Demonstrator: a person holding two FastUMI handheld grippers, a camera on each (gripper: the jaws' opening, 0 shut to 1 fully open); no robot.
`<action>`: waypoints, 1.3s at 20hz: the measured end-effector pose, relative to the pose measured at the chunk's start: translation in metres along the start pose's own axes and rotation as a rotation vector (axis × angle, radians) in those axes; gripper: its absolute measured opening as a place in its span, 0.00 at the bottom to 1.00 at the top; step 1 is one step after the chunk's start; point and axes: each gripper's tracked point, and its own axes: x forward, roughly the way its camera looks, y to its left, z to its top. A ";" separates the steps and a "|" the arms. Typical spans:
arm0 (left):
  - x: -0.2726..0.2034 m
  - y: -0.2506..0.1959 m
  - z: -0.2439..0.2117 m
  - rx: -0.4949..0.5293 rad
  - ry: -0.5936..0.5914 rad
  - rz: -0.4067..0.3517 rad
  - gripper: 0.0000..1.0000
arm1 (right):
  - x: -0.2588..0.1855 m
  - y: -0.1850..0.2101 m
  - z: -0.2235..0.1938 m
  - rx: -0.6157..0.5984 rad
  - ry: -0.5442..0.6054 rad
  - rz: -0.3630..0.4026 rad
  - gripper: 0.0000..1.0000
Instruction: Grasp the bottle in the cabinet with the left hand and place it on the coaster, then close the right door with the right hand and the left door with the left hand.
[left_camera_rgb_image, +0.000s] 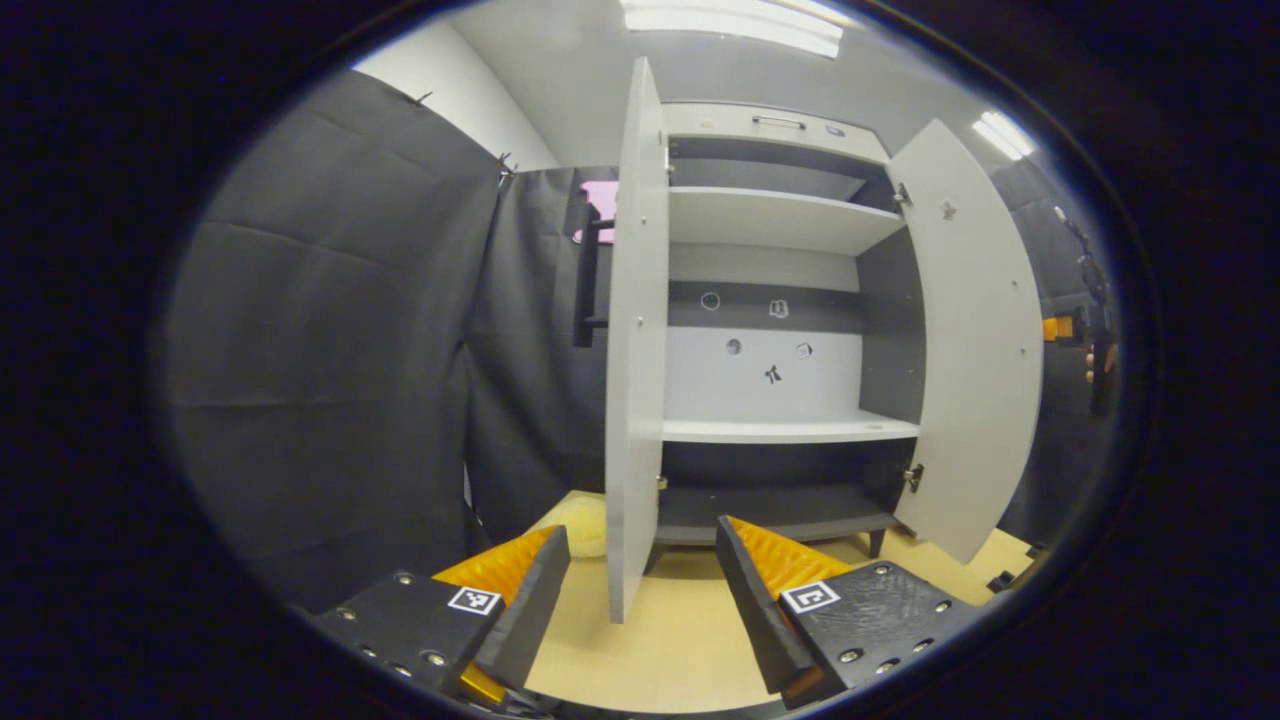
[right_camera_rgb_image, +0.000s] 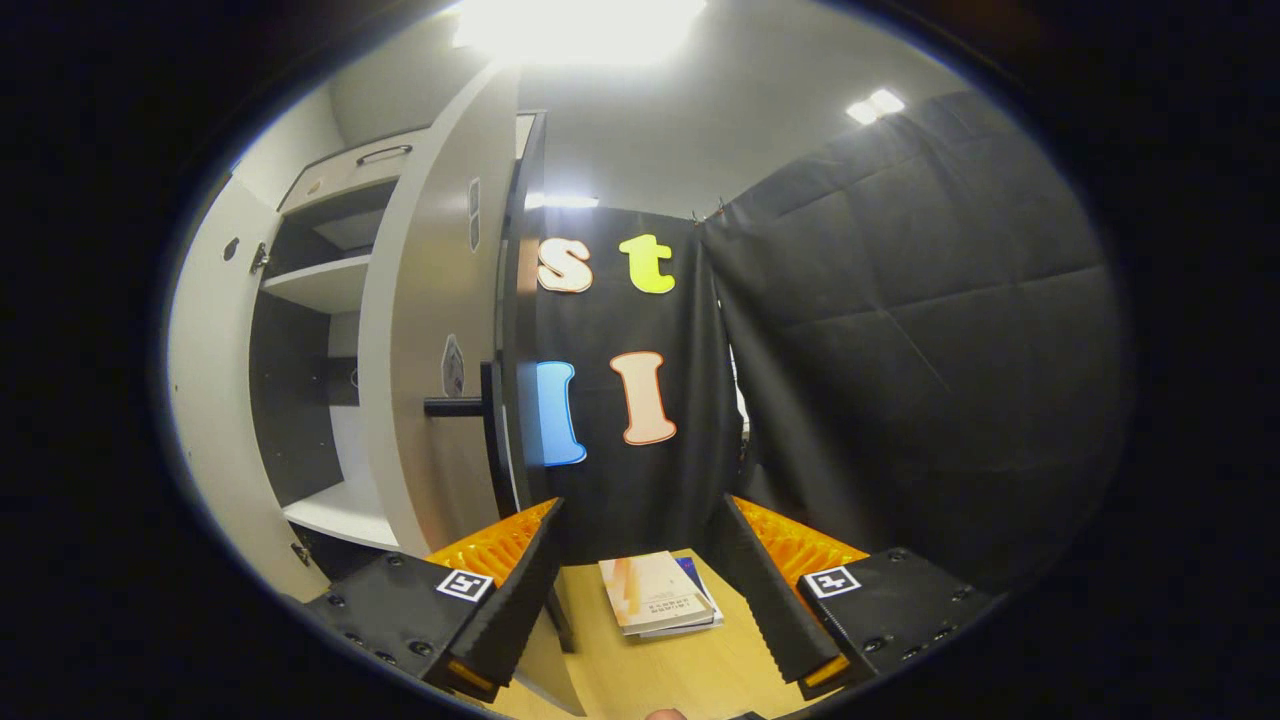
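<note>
Left gripper view: the left tool (left_camera_rgb_image: 643, 590) is held released, fingers spread wide and empty, low over the desk (left_camera_rgb_image: 680, 640). The edge of the cabinet's left door (left_camera_rgb_image: 635, 340) is seen between the fingers, standing wide open just ahead. Beyond it the shelves (left_camera_rgb_image: 780, 428) are seen bare, and the right door (left_camera_rgb_image: 975, 340) is swung out at the far side. The bottle cannot be made out in the cabinet; a pale object (left_camera_rgb_image: 583, 525) is glimpsed on the desk behind the left door, too hidden to identify.

Right gripper view: the right tool (right_camera_rgb_image: 640, 590) is likewise held released and empty, level, near the desk's front edge, with books (right_camera_rgb_image: 660, 592) lying just past its fingers. The right door (right_camera_rgb_image: 430, 330) and its dark handle (right_camera_rgb_image: 470, 405) stand to the left of the tool.

Door closing is judged to be the step in hand. The right door is best pushed on its outer face, near the handle, until it seats.
</note>
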 end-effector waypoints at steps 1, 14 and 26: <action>0.002 0.009 0.001 0.000 -0.004 0.006 0.87 | 0.000 0.003 0.000 -0.023 0.003 -0.001 0.96; 0.033 0.092 -0.014 -0.036 0.003 0.009 0.87 | -0.019 0.035 0.004 -0.064 -0.010 -0.050 0.95; 0.040 0.146 -0.019 -0.031 0.009 0.022 0.87 | -0.032 0.133 0.003 -0.091 -0.025 0.035 0.95</action>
